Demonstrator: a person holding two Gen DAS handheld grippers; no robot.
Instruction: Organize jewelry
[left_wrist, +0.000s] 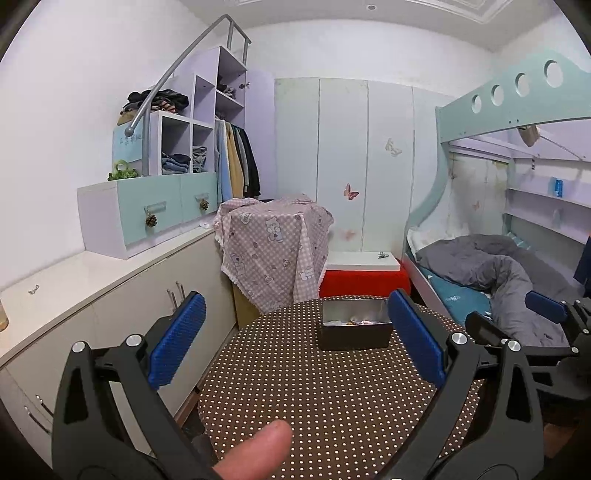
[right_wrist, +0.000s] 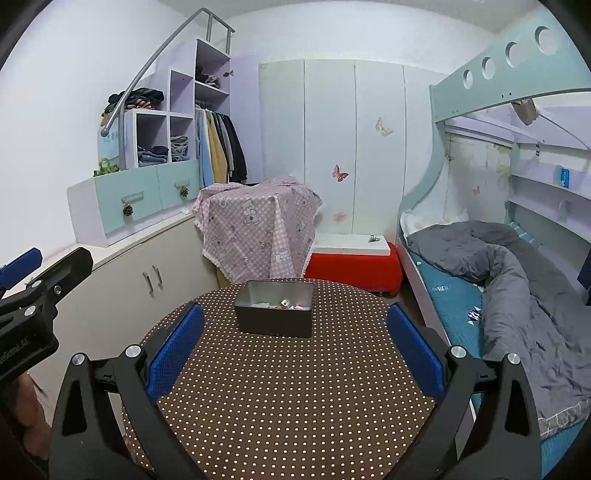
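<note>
With both the left hand-held gripper (left_wrist: 295, 332) and right hand-held gripper (right_wrist: 295, 347) spread wide and empty above the dotted surface (right_wrist: 295, 387), the small jewelry (right_wrist: 284, 303) in the metal tin (right_wrist: 275, 325) could slip from the broad pads.

Open rectangular metal tin (right_wrist: 274, 320), dark grey outside and shiny silver inside, standing upright with no lid on the far half of a round table (right_wrist: 295, 387) covered in brown cloth with white polka dots. Inside, heaped against the bottom, small pieces of jewelry (right_wrist: 282, 304) in pale, pinkish and yellowish tones, too small to tell apart. Seen from the left wrist camera, same tin (left_wrist: 355, 334) towards the table's far edge, its contents (left_wrist: 352, 320) a low jumble below the rim.
</note>
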